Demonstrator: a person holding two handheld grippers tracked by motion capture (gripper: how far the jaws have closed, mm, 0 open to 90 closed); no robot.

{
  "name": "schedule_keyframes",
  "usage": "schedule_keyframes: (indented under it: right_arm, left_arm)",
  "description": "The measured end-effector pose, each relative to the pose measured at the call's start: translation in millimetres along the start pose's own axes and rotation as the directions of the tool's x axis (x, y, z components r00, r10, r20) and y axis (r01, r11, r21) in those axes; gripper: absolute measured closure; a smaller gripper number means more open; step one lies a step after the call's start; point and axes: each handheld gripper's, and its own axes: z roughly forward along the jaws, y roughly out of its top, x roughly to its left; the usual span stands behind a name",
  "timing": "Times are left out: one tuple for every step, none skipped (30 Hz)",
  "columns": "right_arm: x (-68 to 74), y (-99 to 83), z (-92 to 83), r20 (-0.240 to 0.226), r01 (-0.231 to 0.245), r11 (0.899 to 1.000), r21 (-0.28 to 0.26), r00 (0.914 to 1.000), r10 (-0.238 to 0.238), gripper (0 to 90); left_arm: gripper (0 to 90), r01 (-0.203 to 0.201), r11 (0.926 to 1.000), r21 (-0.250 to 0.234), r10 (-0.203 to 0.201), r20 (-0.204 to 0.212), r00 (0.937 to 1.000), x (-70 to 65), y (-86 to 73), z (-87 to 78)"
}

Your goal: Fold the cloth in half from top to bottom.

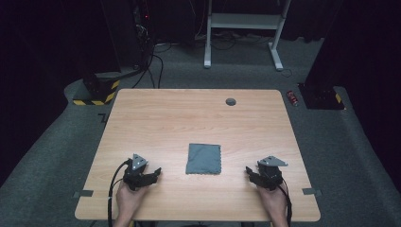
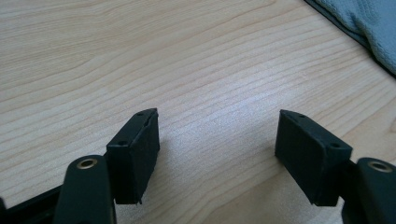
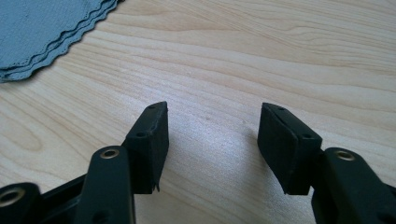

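A pale wooden table (image 1: pixel 142 118) stands on grey carpet in a dark room, and near its front middle lies a folded grey cloth (image 1: pixel 204 158), flat, slightly longer front-to-back than across. I rest my left gripper (image 1: pixel 152 174) to its left and my right gripper (image 1: pixel 249 173) to its right, both near the front edge, both pointing inward at the cloth, about equally near. Each stands with jaws spread wide and nothing between them (bare wood under both). The cloth's scalloped layered edge faces my right gripper. Nothing lies in the way; a small dark cable port (image 1: pixel 231 101) sits far back.
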Motion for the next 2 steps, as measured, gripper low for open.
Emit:
schedule_keyframes:
  right_arm:
    - [-0.1,0.0,0.0,-0.001,0.000,1.000,0.000,1.0000,0.000,42.3]
    - [-0.1,0.0,0.0,-0.001,0.000,1.000,0.000,1.0000,0.000,42.3]
  left_arm:
    - [30.8,0.000,1.0000,-0.001,0.000,0.000,1.0000,0.0,-0.1,0.1]
    - [30.8,0.000,1.0000,-0.001,0.000,0.000,1.0000,0.0,-0.1,0.1]
